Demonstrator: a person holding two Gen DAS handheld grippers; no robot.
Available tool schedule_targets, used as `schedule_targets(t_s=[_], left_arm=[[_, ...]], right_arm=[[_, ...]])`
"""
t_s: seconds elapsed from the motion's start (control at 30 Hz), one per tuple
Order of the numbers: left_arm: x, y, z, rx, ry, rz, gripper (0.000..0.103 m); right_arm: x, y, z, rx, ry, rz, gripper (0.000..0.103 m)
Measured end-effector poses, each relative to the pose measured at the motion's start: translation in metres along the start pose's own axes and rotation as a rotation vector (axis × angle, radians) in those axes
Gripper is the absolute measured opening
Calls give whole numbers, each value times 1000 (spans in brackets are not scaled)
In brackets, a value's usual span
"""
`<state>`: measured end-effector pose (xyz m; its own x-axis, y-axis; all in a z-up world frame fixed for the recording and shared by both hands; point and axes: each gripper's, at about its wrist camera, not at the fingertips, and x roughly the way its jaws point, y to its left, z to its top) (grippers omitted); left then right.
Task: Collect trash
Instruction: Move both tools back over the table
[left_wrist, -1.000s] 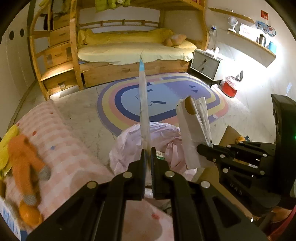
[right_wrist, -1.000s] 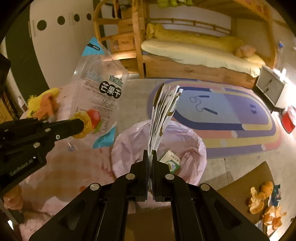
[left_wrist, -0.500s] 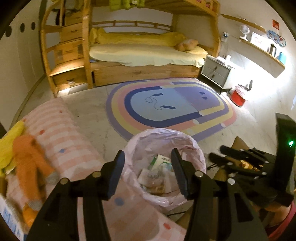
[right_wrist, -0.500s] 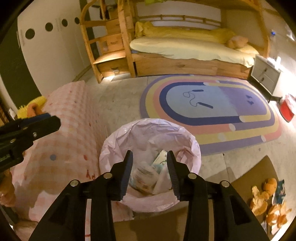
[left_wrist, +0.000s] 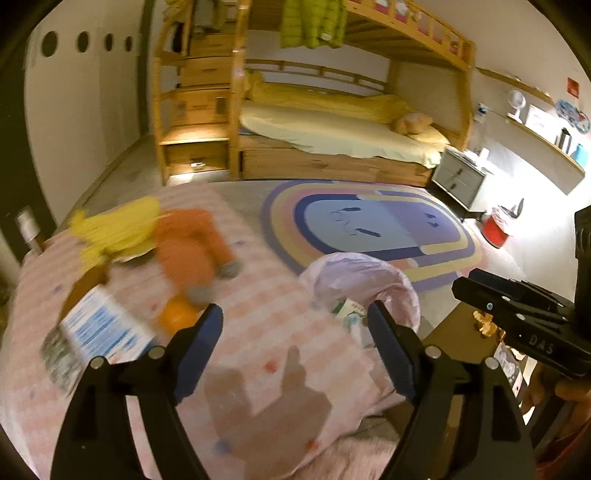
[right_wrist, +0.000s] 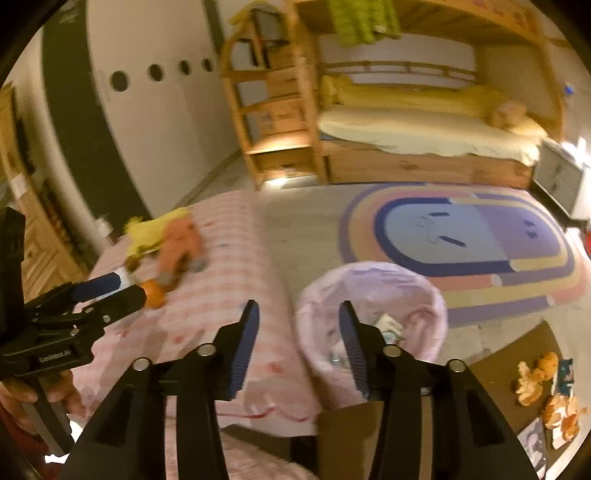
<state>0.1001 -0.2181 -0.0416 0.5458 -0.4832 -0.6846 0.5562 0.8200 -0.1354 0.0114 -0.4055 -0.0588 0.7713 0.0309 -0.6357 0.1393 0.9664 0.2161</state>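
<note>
Both hand-held grippers, your left and right, are spread and carry nothing. The pink-lined bin on the floor already contains wrappers. Remaining: a blue-printed packet on the pink checked cover, and peel scraps on the brown counter. Room: bunk bed, rainbow rug.

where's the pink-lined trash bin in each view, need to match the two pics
Left wrist: the trash bin sits right of centre, just above the right finger of the open left gripper.
Right wrist: the trash bin is centre-right, behind the right gripper.
Shared landmark: rainbow rug beyond it.
</note>
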Motion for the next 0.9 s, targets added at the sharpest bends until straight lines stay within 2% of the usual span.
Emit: schedule_targets(t_s=[0.07, 0.17, 0.3, 0.37, 0.47, 0.6, 0.73, 0.9], left_arm=[[-16, 13, -9, -22, -3, 30, 79], [-36, 34, -19, -66, -8, 65, 81], [-57, 65, -32, -119, -8, 132, 83], [-69, 84, -40, -161, -7, 178, 83], [-83, 113, -50, -238, -9, 228, 83], [-91, 141, -61, -279, -4, 324, 83], [-94, 161, -71, -303, 7, 399, 83], [-93, 180, -78, -320, 20, 419, 83]], right_arm=[[0, 19, -1, -28, -1, 13, 57], [4, 45, -2, -51, 27, 77, 58], [2, 87, -5, -138, 11, 122, 58], [3, 104, -8, -176, 17, 137, 63], [6, 126, -9, -228, 19, 142, 67], [10, 153, -12, -303, 20, 132, 71], [18, 165, -12, -333, 27, 141, 73], [45, 167, -7, -310, 68, 129, 67]])
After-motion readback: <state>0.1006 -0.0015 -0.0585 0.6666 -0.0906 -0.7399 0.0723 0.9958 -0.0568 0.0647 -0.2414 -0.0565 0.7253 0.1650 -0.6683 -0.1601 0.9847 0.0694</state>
